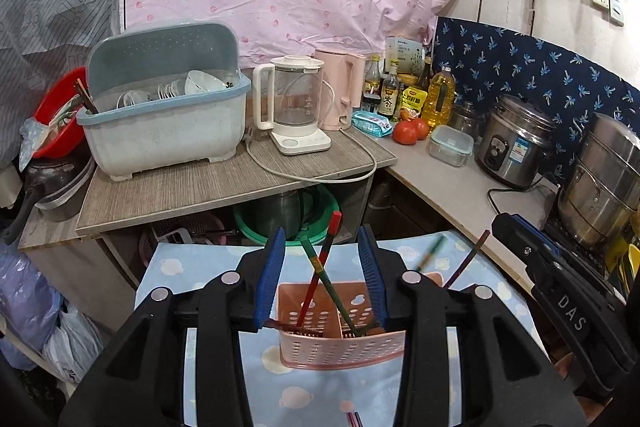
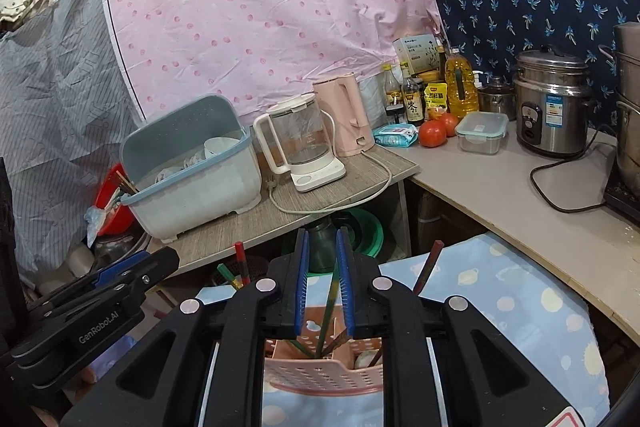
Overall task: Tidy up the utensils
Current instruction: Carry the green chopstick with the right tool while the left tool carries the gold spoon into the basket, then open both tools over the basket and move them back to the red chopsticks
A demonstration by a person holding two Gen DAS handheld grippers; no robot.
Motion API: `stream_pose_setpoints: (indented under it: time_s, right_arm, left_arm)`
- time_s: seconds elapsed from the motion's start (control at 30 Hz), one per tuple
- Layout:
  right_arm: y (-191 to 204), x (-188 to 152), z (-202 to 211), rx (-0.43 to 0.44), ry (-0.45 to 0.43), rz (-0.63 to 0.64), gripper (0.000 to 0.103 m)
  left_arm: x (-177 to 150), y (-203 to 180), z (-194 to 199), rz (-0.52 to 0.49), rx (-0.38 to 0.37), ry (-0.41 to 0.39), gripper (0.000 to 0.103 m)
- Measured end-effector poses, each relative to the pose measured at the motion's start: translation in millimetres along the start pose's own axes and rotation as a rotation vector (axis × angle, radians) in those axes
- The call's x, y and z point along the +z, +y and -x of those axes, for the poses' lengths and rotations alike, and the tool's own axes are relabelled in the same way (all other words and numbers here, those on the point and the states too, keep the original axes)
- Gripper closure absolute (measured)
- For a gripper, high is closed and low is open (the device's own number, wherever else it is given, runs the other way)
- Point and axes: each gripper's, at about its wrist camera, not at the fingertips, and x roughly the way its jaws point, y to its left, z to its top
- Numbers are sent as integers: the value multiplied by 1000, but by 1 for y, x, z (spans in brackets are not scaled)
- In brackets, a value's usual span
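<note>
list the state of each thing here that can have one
left hand-held gripper: open, astride the pink basket
right hand-held gripper: open, a green chopstick standing between its fingers
pink utensil basket: upright on the blue cloth, chopsticks leaning inside
dish rack: lid up, bowls inside
glass kettle: lid on, looks empty, cord lying loose
glass food container: lid clipped shut
rice cooker: lid on

Leaning chopsticks (image 1: 320, 267) crowd the mouth of the pink holder (image 1: 340, 347) between the left gripper's (image 1: 322, 279) spread fingers, the right gripper (image 1: 560, 291) blocks the right flank, and only cloud-print cloth (image 1: 192, 267) lies open leftward.
</note>
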Motion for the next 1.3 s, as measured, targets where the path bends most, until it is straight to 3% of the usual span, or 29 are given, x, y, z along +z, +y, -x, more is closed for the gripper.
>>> stream_pose_setpoints:
  time_s: [0.4, 0.7, 0.9, 1.3]
  right_arm:
    - [2, -15, 42, 12, -6, 4, 88]
    - [-2, -51, 82, 14, 25, 11, 88]
    - [-11, -102, 108, 13, 99, 2, 88]
    - [-21, -238, 136, -2, 354, 4, 88]
  left_arm:
    - [-16, -11, 31, -27, -5, 0, 67]
    - [-48, -21, 58, -43, -27, 28, 67]
    - [-96, -26, 71, -60, -46, 92, 67]
    - [-221, -20, 74, -52, -35, 291, 67]
